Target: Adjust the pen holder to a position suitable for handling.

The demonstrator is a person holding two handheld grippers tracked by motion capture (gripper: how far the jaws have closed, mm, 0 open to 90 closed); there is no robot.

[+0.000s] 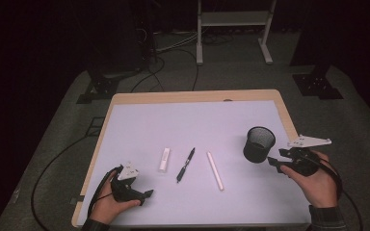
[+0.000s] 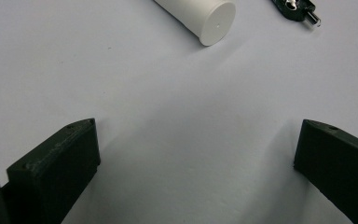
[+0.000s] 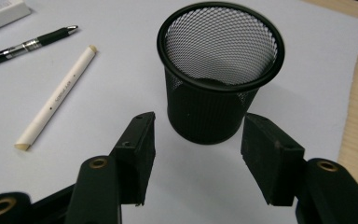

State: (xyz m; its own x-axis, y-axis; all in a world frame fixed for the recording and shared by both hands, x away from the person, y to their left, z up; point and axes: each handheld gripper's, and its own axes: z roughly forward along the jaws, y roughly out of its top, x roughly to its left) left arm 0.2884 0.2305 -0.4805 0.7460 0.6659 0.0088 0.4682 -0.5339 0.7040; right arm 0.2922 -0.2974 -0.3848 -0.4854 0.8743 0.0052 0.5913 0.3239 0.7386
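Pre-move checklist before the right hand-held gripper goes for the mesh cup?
1. Right hand-held gripper jaws open, nothing between them: ok.
2. Black mesh pen cup upright and empty: ok.
3. Cup centred ahead of the jaws, not yet touched: ok.
4. Jaws wide enough to span the cup: cannot tell.
5. White marker and black pen lie clear of the cup: ok.
6. Left hand-held gripper open over the bare white mat, out of the way: ok.

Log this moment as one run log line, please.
left gripper: open, empty, near white tube | right gripper: open, at mesh cup, not gripping | pen, white stick: on table
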